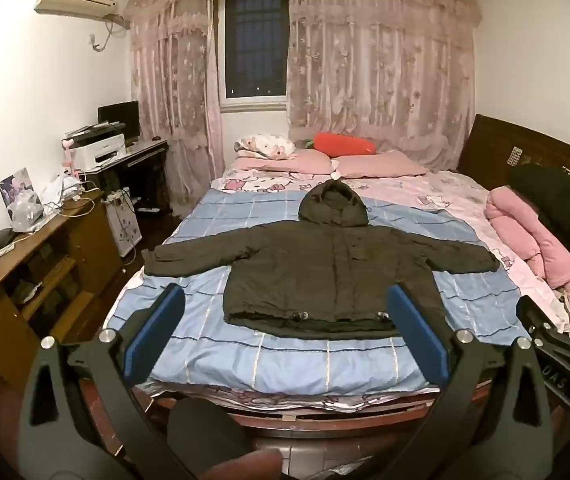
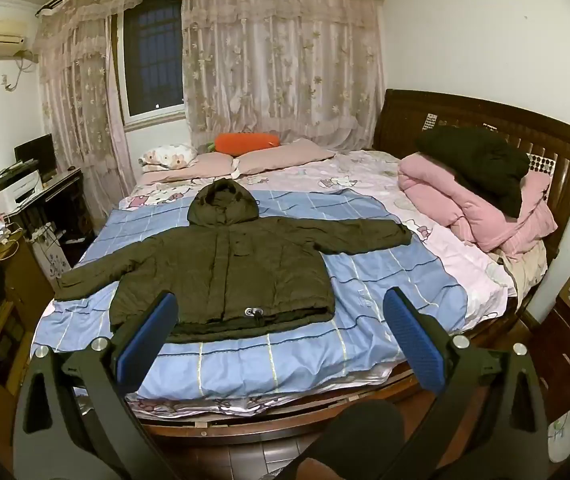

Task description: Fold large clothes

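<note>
A dark olive hooded jacket lies flat and face up on the blue checked sheet of the bed, sleeves spread left and right, hood toward the pillows. It also shows in the right wrist view. My left gripper is open and empty, held in front of the bed's near edge, short of the jacket's hem. My right gripper is open and empty, also before the near edge; it shows at the right of the left wrist view.
A pink quilt with a dark garment on it lies by the headboard at right. Pillows and an orange cushion lie at the far side. A wooden cabinet and desk with a printer stand left.
</note>
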A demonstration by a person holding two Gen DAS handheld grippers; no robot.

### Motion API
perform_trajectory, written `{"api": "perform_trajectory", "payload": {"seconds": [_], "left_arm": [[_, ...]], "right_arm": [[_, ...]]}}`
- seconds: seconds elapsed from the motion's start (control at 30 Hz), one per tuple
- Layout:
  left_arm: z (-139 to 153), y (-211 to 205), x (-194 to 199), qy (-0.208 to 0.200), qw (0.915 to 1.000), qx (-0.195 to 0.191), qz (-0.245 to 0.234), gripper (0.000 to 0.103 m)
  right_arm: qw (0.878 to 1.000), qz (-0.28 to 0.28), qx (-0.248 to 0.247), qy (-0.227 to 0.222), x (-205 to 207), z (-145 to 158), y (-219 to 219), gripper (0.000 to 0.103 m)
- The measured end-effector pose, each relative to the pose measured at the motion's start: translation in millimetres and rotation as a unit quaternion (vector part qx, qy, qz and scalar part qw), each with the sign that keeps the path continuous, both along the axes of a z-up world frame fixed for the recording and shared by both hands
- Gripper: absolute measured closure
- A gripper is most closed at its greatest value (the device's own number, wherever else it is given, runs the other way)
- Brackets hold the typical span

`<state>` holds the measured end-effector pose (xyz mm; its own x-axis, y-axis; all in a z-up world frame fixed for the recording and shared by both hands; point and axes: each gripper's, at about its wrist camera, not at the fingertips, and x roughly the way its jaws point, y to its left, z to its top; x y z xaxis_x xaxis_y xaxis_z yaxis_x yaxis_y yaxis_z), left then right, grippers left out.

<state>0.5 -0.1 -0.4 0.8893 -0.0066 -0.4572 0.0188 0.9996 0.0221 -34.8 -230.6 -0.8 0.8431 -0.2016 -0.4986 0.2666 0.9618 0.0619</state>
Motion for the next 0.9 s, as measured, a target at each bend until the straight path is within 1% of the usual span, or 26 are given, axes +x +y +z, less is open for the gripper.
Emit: {"api": "perform_trajectory", "payload": {"seconds": [0.27,0.3,0.37,0.47,0.5,0.9], "left_arm": [[3,-6,-4,0.004,1.0,0.002,0.003,0.002],[2,-1,-3,0.007,1.0,0.001,-0.001,0.002],[3,-2,-3,0.007,1.0,0.001,0.0,0.002],[3,2,-3,0.009,1.0,-0.003,-0.002,0.002],[3,2,-3,0.008,1.0,-0.003,-0.002,0.002],[1,5,-1,0.01,0.9999,-0.007,-0.003,0.002]], "right_arm": [[1.0,0.001,0.002,0.0,-1,0,0,0.001],[1.0,0.003,-0.001,0.002,-1,1,9,0.001],[1.0,0.004,-0.002,0.003,-2,1,10,0.001],[1.0,0.005,-0.002,0.004,-4,2,11,0.001],[1.0,0.006,-0.003,0.005,-3,-2,5,0.001],[1.0,0.007,-0.006,0.008,1,-4,10,0.001]]}}
